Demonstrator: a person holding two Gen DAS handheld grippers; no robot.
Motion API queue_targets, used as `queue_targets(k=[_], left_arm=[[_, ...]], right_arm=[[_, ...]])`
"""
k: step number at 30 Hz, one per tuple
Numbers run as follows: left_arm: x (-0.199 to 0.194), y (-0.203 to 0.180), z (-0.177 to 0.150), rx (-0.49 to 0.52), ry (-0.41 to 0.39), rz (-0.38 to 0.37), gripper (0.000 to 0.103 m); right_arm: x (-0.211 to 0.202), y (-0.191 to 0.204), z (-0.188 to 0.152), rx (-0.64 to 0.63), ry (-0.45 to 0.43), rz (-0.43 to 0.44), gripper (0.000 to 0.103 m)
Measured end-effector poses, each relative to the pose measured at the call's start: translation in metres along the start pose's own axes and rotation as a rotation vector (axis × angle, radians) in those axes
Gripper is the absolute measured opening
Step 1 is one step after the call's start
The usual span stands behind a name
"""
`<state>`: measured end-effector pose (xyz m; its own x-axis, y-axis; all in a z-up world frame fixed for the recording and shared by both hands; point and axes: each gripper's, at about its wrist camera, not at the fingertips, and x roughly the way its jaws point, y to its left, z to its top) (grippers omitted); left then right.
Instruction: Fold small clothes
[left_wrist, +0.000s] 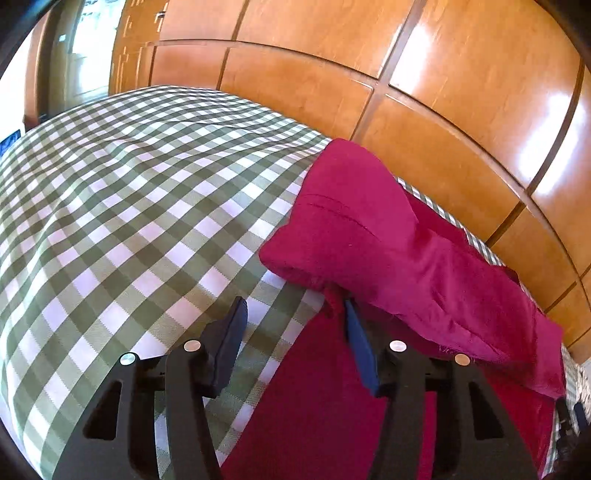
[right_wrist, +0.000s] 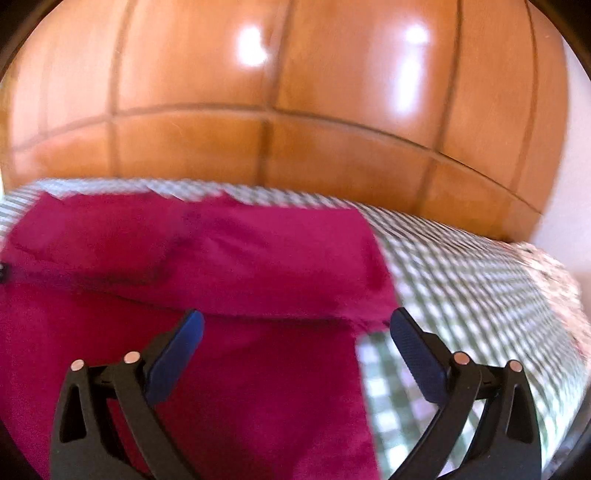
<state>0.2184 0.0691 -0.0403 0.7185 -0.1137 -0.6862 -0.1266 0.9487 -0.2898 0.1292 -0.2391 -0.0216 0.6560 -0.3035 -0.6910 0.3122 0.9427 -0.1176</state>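
Observation:
A crimson garment lies on the bed, with one part folded over itself into a thick flap along the far side. My left gripper is open over the garment's left edge. Its right fingertip sits just under the flap's rim, and nothing is pinched between the pads. In the blurred right wrist view the same garment lies flat, with a fold line across it. My right gripper is open wide above the garment's near right corner and holds nothing.
A green and white checked sheet covers the bed and also shows to the right of the garment. Glossy wooden wardrobe doors stand close behind the bed's far edge. A floral fabric lies at the far right.

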Motion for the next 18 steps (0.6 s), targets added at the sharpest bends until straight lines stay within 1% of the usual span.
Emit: queue_targets(k=[1,2,4,6,7,9,10,11,12,13,14,15,16,18], left_arm=[[0.004,-0.004,0.003,0.018,0.02,0.004,0.053],[0.006,-0.006,0.004,0.024,0.029,0.002,0.053],[0.01,-0.009,0.011,0.012,0.031,-0.021,0.053],[0.013,-0.007,0.019,-0.029,0.017,-0.066,0.053],[0.015,-0.004,0.022,-0.049,0.006,-0.073,0.053],[0.022,-0.001,0.019,-0.067,0.017,-0.067,0.053],[0.026,0.001,0.02,-0.078,0.029,-0.069,0.053],[0.027,0.002,0.02,-0.087,0.028,-0.076,0.053],[0.027,0.003,0.021,-0.094,0.021,-0.086,0.053],[0.027,0.003,0.021,-0.098,0.021,-0.091,0.053],[0.029,0.004,0.022,-0.103,0.022,-0.096,0.053],[0.029,0.006,0.023,-0.117,0.018,-0.107,0.053],[0.029,0.01,0.024,-0.139,0.008,-0.118,0.053],[0.029,0.018,0.023,-0.183,-0.01,-0.123,0.053]], right_arm=[[-0.001,0.002,0.004,0.003,-0.001,0.053,0.091],[0.001,0.006,0.009,0.01,0.006,0.103,0.085],[0.011,0.01,0.023,0.059,0.039,0.21,0.077],[0.03,0.01,0.034,0.133,0.111,0.295,0.076],[0.047,0.01,0.039,0.188,0.176,0.341,0.073],[0.072,0.011,0.043,0.254,0.261,0.361,0.057],[0.084,0.013,0.044,0.28,0.294,0.366,0.043],[0.09,0.016,0.045,0.289,0.307,0.373,0.035],[0.093,0.02,0.047,0.291,0.313,0.386,0.032],[0.094,0.025,0.049,0.279,0.314,0.407,0.023],[0.094,0.032,0.051,0.248,0.313,0.429,0.006],[0.09,0.036,0.052,0.215,0.306,0.428,0.001],[0.082,0.042,0.058,0.144,0.258,0.371,0.001],[0.069,0.039,0.066,0.108,0.175,0.309,0.001]])
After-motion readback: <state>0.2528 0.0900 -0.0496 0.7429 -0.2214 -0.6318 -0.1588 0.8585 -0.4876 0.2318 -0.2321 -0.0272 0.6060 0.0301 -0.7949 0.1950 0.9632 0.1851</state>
